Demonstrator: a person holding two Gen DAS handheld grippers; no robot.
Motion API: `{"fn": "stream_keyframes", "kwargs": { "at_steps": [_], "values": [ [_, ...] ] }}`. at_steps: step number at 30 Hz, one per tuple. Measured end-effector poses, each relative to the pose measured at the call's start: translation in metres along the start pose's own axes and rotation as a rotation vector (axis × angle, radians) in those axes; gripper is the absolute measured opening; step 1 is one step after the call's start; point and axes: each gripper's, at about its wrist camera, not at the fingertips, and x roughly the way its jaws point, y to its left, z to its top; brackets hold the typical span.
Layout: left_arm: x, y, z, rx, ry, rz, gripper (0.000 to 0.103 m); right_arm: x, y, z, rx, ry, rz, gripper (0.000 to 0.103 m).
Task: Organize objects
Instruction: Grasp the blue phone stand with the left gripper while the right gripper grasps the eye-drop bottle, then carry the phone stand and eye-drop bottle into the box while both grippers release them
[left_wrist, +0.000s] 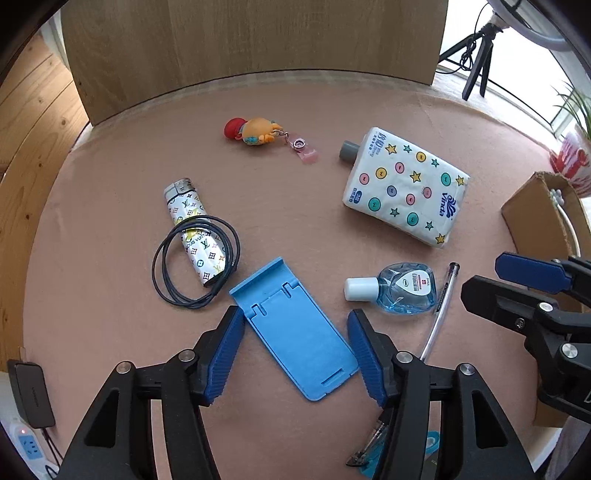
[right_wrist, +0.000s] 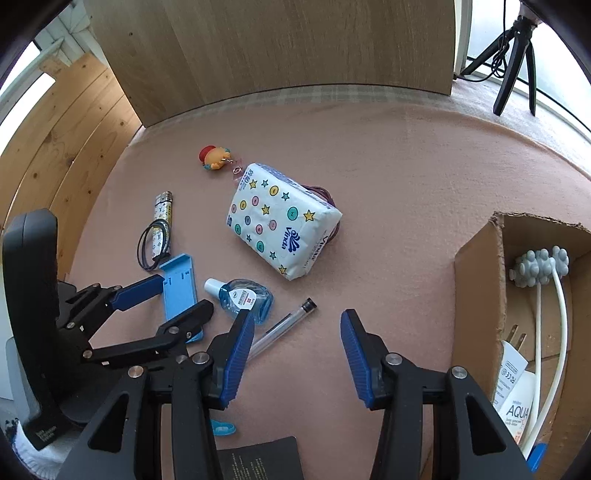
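Straddling the blue phone stand (left_wrist: 295, 325), the left gripper (left_wrist: 295, 354) has its fingers spread wide, one on each side of the flat plastic and not yet touching it. The stand lies on the pink table (left_wrist: 314, 110), just beside the eye-drop bottle (left_wrist: 397, 290) and clear pen (left_wrist: 441, 302). The right gripper (right_wrist: 295, 354) hovers over bare cloth with fingers apart, near the cardboard box (right_wrist: 476, 280). Judged from here, the thin stand sits so low that closing fingers may ride over its edges or skid it into the bottle, and the coiled black cable (left_wrist: 195, 258) nearby could snag.
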Motion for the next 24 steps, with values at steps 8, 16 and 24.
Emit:
{"fn": "stream_keyframes", "kwargs": {
  "at_steps": [8,16,24],
  "values": [
    [-0.006,0.011,-0.014,-0.009,-0.03,-0.005,0.053,0.011,0.014,0.009,-0.067,-0.009,0.033,0.045],
    [-0.02,0.048,-0.041,-0.08,-0.024,-0.048,0.039,0.042,0.033,0.02,-0.181,0.107,0.065,0.047],
    [-0.03,0.073,-0.066,-0.151,-0.017,-0.101,0.039,0.046,0.065,0.003,-0.342,0.12,-0.001,0.05]
  ]
}}
